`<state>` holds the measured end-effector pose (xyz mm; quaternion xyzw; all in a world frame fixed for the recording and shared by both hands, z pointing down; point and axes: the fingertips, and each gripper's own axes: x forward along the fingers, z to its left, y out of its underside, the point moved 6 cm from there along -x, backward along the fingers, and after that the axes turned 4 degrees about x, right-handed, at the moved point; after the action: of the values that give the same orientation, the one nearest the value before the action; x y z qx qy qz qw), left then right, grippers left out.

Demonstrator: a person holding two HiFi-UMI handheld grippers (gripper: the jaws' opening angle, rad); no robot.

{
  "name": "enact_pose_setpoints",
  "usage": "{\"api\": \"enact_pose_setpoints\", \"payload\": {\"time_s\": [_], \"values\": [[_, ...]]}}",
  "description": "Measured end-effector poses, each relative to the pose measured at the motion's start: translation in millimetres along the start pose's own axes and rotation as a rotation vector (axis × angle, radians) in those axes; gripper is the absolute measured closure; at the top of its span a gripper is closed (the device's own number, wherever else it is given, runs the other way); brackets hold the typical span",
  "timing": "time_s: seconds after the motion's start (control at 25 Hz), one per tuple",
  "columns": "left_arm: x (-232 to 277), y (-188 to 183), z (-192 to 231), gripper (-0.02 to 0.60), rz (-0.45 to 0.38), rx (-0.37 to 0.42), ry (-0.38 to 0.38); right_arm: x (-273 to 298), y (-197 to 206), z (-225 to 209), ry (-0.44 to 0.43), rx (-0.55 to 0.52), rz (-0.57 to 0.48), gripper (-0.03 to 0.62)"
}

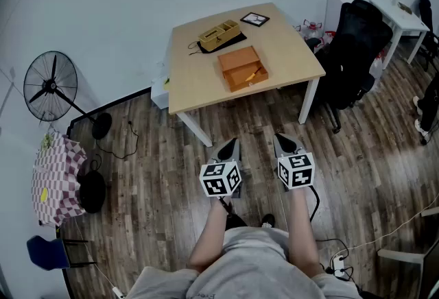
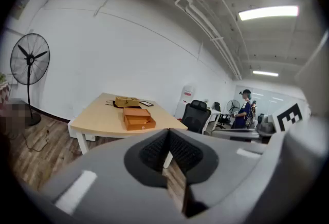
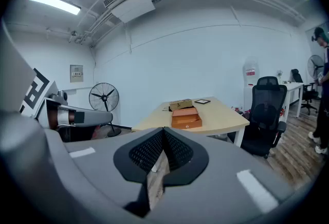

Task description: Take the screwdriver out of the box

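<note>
An open orange box (image 1: 242, 68) lies on the light wooden table (image 1: 199, 78), with a yellow-handled screwdriver (image 1: 254, 74) inside near its right side. The same box (image 2: 138, 118) shows far off in the left gripper view, and the box (image 3: 185, 117) also in the right gripper view. My left gripper (image 1: 228, 147) and right gripper (image 1: 285, 142) are held side by side over the floor, well short of the table. Both are shut with nothing between the jaws: the left gripper (image 2: 167, 142) and right gripper (image 3: 163, 141) pads meet at the tips.
A tan box (image 1: 219, 33) on a dark mat and a small framed tablet (image 1: 254, 18) sit at the table's far side. A black office chair (image 1: 357, 51) stands to the right, a pedestal fan (image 1: 50, 86) to the left. Wooden floor (image 1: 158, 174) lies between me and the table.
</note>
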<state>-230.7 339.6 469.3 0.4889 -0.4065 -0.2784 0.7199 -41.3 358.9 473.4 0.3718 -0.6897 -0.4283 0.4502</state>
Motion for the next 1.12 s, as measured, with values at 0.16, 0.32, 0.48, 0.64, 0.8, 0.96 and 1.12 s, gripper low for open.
{"api": "enact_pose_setpoints", "payload": {"time_s": [0.16, 0.32, 0.48, 0.64, 0.8, 0.96, 1.12], "values": [[5, -2, -5, 0.526, -0.016, 0.056, 0.005, 3, -2, -6, -0.003, -0.002, -0.004, 0.592], [-4, 0, -13, 0.526, -0.042, 0.062, 0.017, -2, -1, -8, -0.030, -0.005, -0.020, 0.592], [-11, 3, -4, 0.526, -0.043, 0.092, 0.011, 2, -7, -3, -0.051, -0.106, -0.063, 0.592], [-12, 7, 9, 0.526, -0.033, 0.098, -0.024, 8, -6, -2, -0.073, -0.085, -0.048, 0.594], [5, 4, 18, 0.526, -0.036, 0.101, -0.033, 20, -9, -9, -0.083, -0.069, -0.040, 0.594], [34, -14, 27, 0.526, -0.036, 0.127, -0.024, 34, -25, -29, -0.052, -0.094, -0.106, 0.594], [72, -35, 37, 0.526, -0.048, 0.142, -0.038, 53, -37, -61, -0.043, -0.098, -0.110, 0.594]]}}
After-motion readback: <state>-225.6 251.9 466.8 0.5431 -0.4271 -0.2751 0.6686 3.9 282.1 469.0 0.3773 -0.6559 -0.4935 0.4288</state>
